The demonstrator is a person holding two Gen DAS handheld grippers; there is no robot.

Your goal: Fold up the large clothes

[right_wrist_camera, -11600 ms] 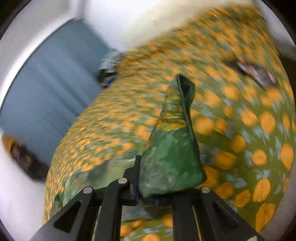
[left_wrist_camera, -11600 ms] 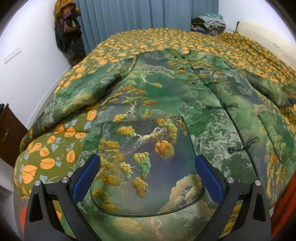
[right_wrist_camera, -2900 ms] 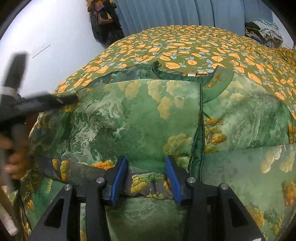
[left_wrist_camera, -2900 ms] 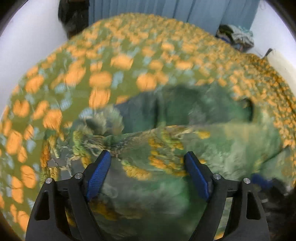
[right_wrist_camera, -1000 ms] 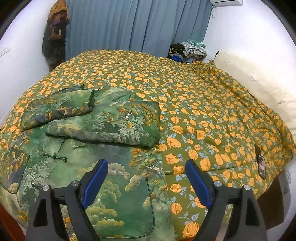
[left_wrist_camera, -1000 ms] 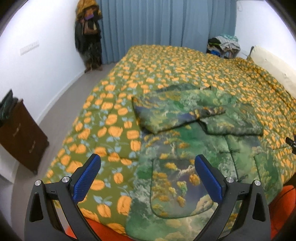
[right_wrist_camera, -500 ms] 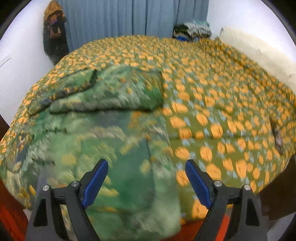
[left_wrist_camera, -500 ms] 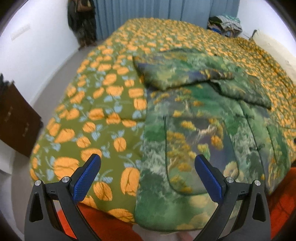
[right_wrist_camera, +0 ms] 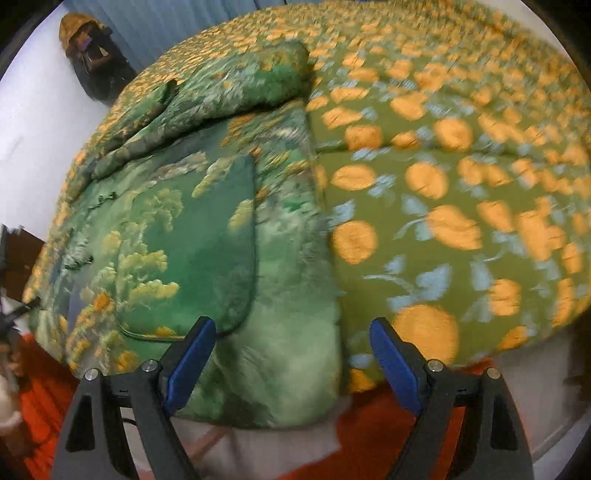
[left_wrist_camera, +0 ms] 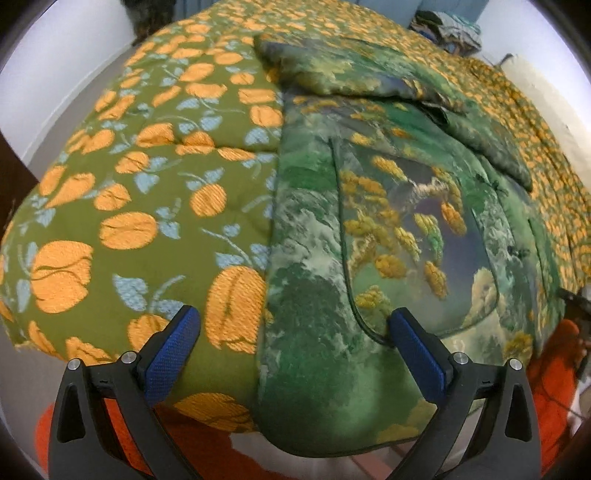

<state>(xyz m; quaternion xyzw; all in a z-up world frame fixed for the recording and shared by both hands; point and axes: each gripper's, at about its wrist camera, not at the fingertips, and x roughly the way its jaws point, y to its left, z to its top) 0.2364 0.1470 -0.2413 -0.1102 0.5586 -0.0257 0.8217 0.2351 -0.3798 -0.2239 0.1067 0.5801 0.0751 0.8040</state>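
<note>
A padded green jacket [left_wrist_camera: 388, 206] with a landscape print lies on the bed, both sleeves folded across its upper part [left_wrist_camera: 354, 70]. Its hem hangs over the bed's near edge [left_wrist_camera: 332, 421]. My left gripper [left_wrist_camera: 291, 339] is open just above the jacket's lower left corner, which lies between the spread blue pads [left_wrist_camera: 173, 350]. In the right wrist view the same jacket [right_wrist_camera: 199, 221] fills the left half, and my right gripper [right_wrist_camera: 291, 350] is open over its lower right corner [right_wrist_camera: 280, 376]. Neither gripper touches the cloth.
An olive bedspread with orange fruit [left_wrist_camera: 140, 177] covers the bed [right_wrist_camera: 461, 206]. Orange cloth [right_wrist_camera: 373, 435] shows below the bed's edge. A dark wooden cabinet [right_wrist_camera: 14, 251] stands at the left, hung clothes [right_wrist_camera: 92, 51] by the curtain, and a clothes pile [left_wrist_camera: 450, 29] lies beyond the bed's far end.
Both grippers have come down and tipped toward the near edge of the bed. The jacket's hem corners now lie between their open pads. The jacket itself has not moved.
</note>
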